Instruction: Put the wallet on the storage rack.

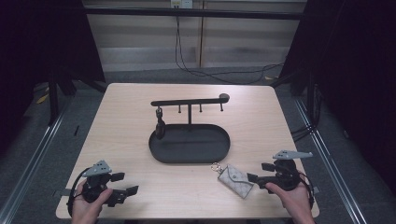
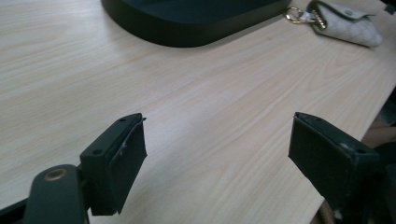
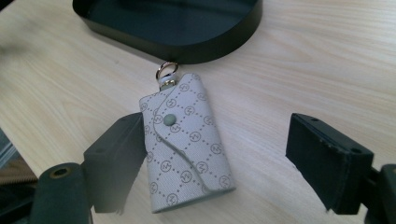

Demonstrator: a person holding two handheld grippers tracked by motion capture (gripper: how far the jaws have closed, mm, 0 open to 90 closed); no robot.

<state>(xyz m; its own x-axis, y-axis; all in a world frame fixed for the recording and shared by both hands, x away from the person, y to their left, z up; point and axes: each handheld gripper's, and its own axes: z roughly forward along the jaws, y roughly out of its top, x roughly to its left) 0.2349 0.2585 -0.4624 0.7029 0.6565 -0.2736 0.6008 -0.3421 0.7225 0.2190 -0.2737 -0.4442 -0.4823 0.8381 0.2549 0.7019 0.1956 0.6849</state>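
While the key pouch (image 3: pixel 184 140) is lying flat on the table (image 1: pixel 126 116) just in front of the black tray (image 1: pixel 189 143), we are hovering our right gripper (image 3: pixel 212 163) over it, jaws spread wide.
We are straddling its lower end, one pad at its edge, the other well apart, our right hand (image 1: pixel 292 198) low at the near corner. We are keeping our left gripper (image 1: pixel 122 190) spread too, over bare wood. Cables are trailing across the grey floor behind.
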